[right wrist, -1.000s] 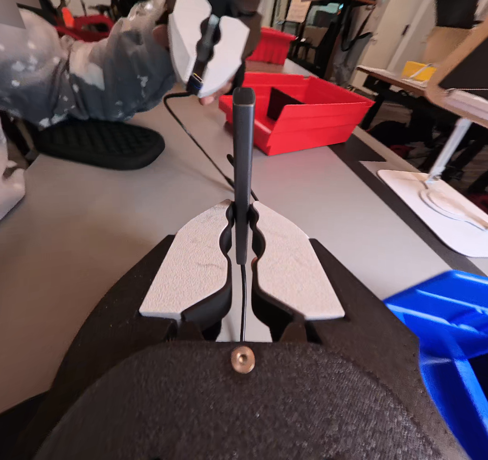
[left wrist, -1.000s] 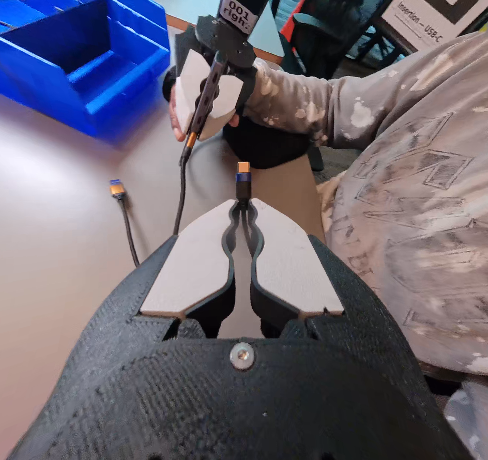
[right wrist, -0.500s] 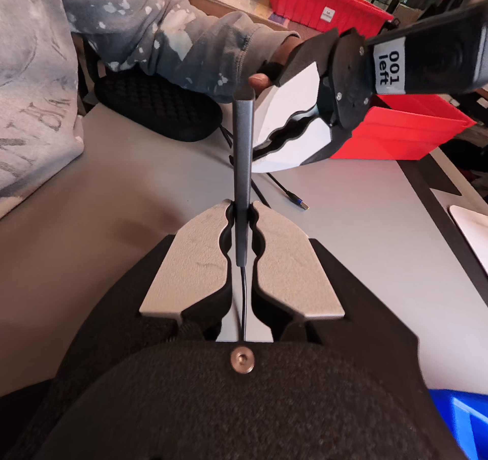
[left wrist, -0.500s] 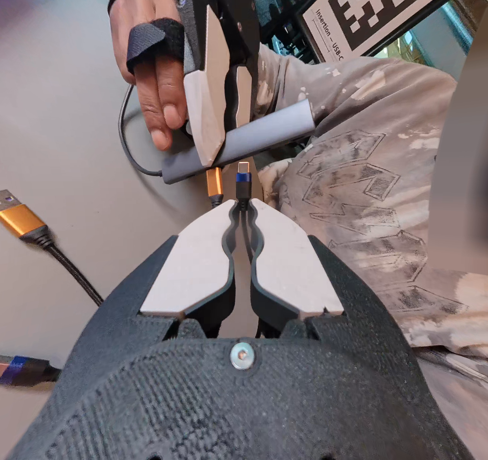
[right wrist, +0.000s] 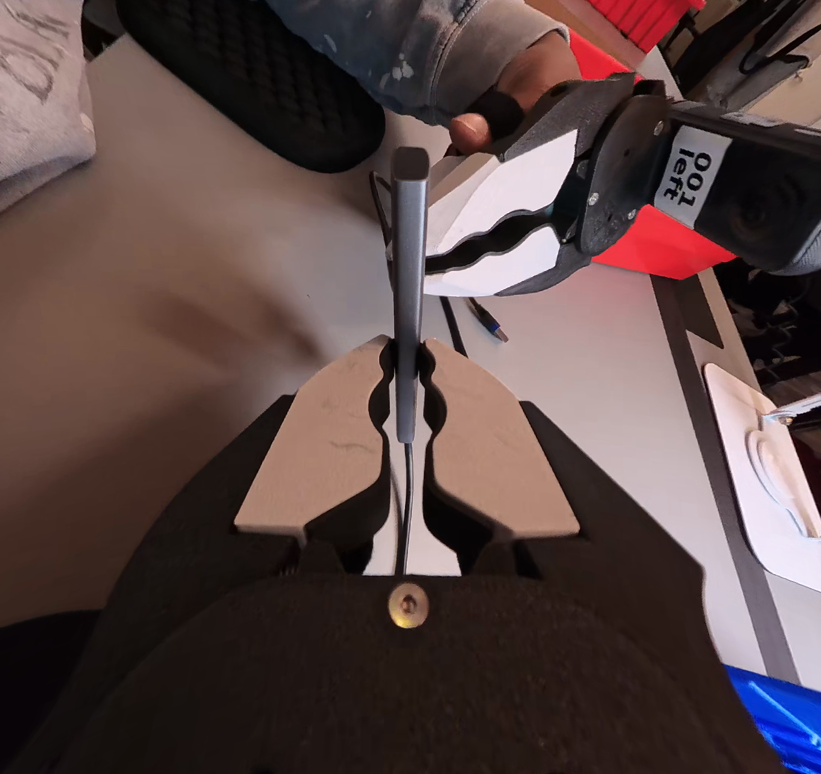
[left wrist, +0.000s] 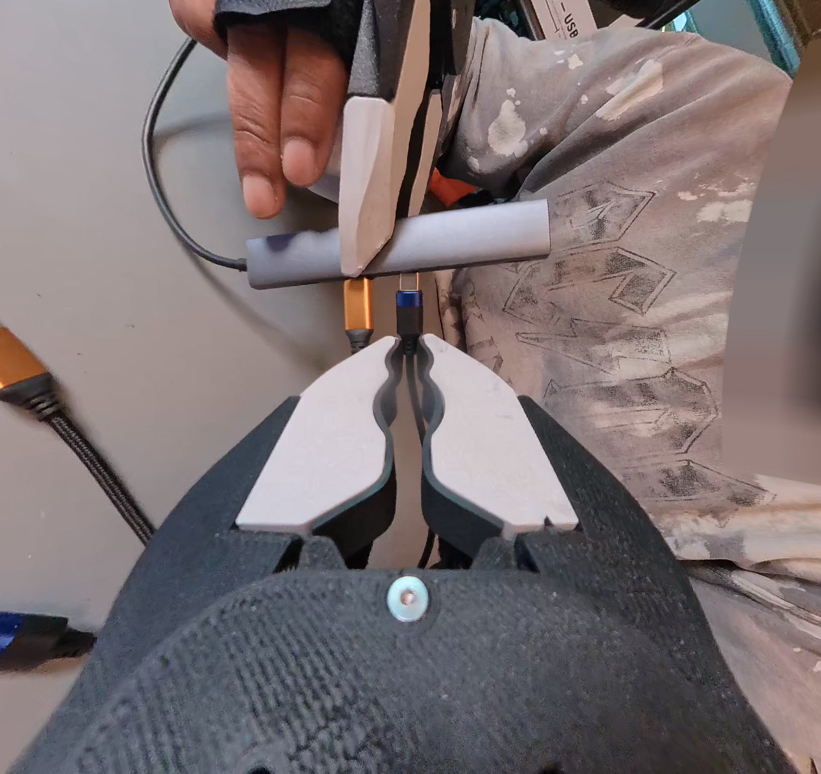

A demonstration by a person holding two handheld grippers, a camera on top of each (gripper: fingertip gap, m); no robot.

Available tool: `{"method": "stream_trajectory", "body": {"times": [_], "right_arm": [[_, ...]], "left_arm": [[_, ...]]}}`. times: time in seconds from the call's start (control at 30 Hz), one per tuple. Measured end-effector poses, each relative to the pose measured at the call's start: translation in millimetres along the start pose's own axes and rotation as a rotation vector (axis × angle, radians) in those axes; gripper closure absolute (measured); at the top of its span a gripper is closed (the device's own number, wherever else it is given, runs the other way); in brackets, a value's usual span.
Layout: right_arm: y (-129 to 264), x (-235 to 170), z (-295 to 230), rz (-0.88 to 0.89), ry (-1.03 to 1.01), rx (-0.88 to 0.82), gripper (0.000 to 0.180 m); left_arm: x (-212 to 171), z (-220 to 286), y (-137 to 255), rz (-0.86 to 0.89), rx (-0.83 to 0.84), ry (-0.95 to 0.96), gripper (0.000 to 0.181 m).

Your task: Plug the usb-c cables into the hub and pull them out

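My right gripper is shut on a grey bar-shaped hub and holds it above the table. In the left wrist view the hub lies crosswise, with the right gripper's fingers clamped on it. An orange plug sits in the hub's near side. My left gripper is shut on a black usb-c cable with a blue-ringed plug. Its metal tip meets the hub just right of the orange plug. The left gripper also shows in the right wrist view, beside the hub.
An orange plug on a braided cable and a blue plug lie on the grey table at left. A loose blue-tipped plug lies under the hub. A red bin, a blue bin, a white pad and a black mesh cushion stand around. My left and right fingertips are right by each other.
The two grippers have closed in on each other. The hub has turned level across the left wrist view, and the blue-ringed plug's tip has moved up to the hub.
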State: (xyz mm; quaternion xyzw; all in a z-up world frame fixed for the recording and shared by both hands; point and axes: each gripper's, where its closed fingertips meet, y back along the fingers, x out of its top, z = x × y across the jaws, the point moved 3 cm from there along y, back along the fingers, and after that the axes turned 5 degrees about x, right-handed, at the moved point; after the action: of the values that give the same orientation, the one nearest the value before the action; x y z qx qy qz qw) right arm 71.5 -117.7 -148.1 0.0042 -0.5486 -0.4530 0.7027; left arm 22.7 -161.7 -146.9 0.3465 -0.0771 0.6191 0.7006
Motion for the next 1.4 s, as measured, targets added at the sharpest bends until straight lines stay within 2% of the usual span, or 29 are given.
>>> {"method": "stream_trajectory", "body": {"times": [0.33,0.57,0.77,0.87,1.0,1.07,1.13,1.27,1.4], "right_arm": [[-5,-3,-3,-0.102,0.097,-0.014,0.170],[-6,-13,7,-0.188,0.050,-0.087,0.170],[0,-15,20,-0.083,-0.134,-0.116,0.170],[6,-16,27,-0.020,-0.218,-0.119,0.170],[14,-16,33,0.043,-0.322,-0.118,0.170],[15,-15,33,0.044,-0.355,-0.105,0.170],[14,-14,34,0.021,-0.387,-0.099,0.170],[14,-11,35,-0.009,-0.445,-0.095,0.170],[15,-3,38,0.039,-0.482,-0.084,0.170]], "left_arm": [[-1,-5,-2,-0.001,0.023,0.019,0.175],[8,-11,3,0.071,0.072,0.034,0.175],[23,-11,17,0.137,0.313,-0.137,0.171],[26,-9,22,0.138,0.417,-0.242,0.160],[33,-4,28,0.147,0.559,-0.385,0.161],[37,-3,29,0.147,0.643,-0.449,0.169],[39,-2,29,0.130,0.685,-0.482,0.176],[40,0,33,0.133,0.718,-0.492,0.177],[41,3,40,0.144,0.721,-0.508,0.173]]}}
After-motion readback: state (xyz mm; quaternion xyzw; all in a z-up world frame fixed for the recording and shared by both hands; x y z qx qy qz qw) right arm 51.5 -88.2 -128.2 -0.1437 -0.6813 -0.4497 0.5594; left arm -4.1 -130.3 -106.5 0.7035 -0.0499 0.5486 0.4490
